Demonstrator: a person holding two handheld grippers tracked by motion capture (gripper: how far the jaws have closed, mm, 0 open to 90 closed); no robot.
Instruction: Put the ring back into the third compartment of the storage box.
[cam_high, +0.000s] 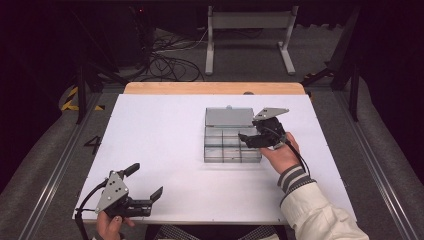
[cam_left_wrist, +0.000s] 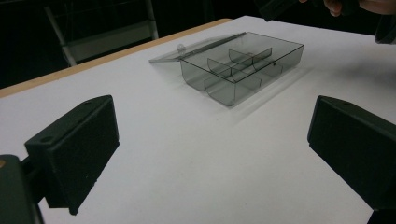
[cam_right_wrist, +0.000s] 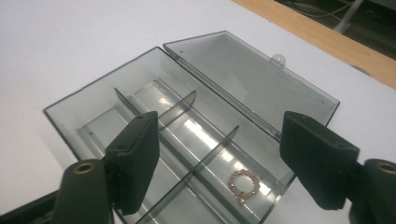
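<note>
Clearly light and loose: small beaded ring (cam_right_wrist: 243, 184) lying in clear divided box (cam_right_wrist: 187, 135), below and between spread, empty jaws of right gripper (cam_right_wrist: 219, 154). Slippery, bead-strung; best pinched across its hoop. Left gripper (cam_left_wrist: 210, 154) gaping too, well short of box.

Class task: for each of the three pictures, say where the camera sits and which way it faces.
High view: above the person's side, facing forward and down on the white table; both forearms show.
Left gripper view: rides the left tool, facing the organizer box; open jaws.
Right gripper view: rides the right tool, over the box; open jaws, beaded ring.
All three share the box.
</note>
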